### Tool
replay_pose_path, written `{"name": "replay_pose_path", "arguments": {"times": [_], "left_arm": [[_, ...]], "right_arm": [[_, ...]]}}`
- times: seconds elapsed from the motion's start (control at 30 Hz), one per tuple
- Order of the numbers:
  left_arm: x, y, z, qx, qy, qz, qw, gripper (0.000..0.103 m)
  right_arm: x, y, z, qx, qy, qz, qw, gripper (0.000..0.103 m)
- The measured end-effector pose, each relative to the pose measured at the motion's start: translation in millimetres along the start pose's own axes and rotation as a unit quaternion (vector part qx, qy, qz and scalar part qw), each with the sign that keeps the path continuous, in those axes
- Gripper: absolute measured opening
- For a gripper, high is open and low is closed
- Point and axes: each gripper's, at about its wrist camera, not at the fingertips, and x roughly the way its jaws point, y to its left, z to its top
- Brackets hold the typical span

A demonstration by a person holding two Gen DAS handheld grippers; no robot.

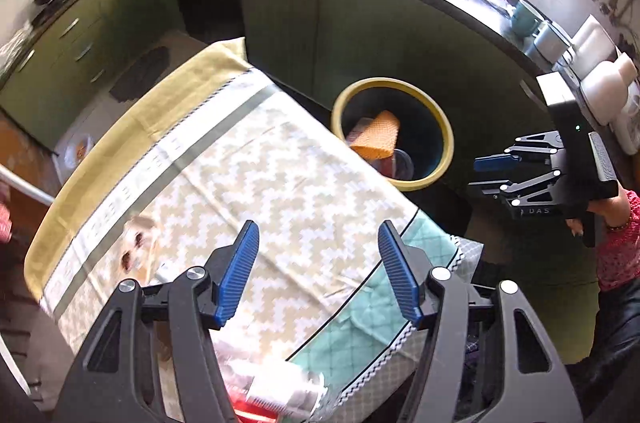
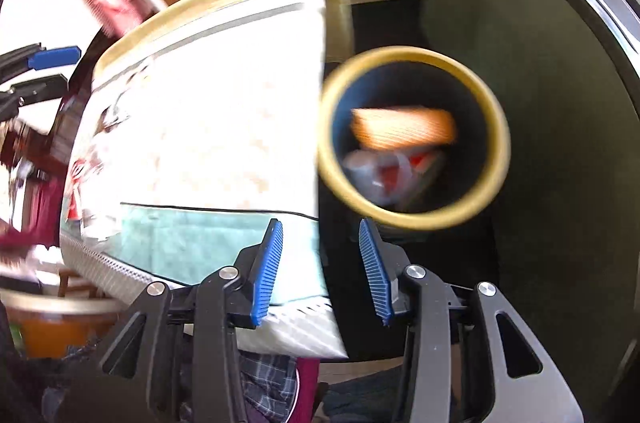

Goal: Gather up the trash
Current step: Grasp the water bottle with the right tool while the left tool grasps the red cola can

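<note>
On the floor beside the table sits the bin, holding an orange wrapper and blurry trash, partly hidden. More trash on the cloth is cut off. Both the left gripper and right gripper have jaws apart, holding nothing.

Yellow-rimmed bin, orange wrapper inside

The right gripper is hanging with its blue fingers parted and nothing between them, just short of the yellow-rimmed bin. An orange sponge and blurred wrappers are lying inside. The cloth-covered counter is sitting left; the left gripper is peeking in.
</note>
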Motion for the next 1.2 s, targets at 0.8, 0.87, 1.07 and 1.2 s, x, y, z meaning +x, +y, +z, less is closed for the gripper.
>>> {"name": "replay_pose_path", "arguments": {"times": [0.8, 0.87, 1.07, 1.2], "left_arm": [[-78.1, 118.8, -168.1, -0.119, -0.026, 0.039, 0.9918, 0.066], [-75.7, 120.3, -171.0, -0.122, -0.023, 0.037, 0.9916, 0.066], [-66.7, 127.9, -180.3, -0.14, -0.008, 0.036, 0.9895, 0.066], [-63.6, 132.8, -185.7, -0.152, 0.0, 0.039, 0.9876, 0.066]], "right_arm": [[136.2, 311.4, 34.6, -0.207, 0.237, 0.048, 0.948, 0.059], [143.7, 315.4, 35.6, -0.21, 0.242, 0.039, 0.946, 0.062], [166.7, 324.5, 36.4, -0.21, 0.256, 0.036, 0.943, 0.067], [180.8, 326.3, 34.3, -0.207, 0.265, 0.042, 0.941, 0.068]]}}
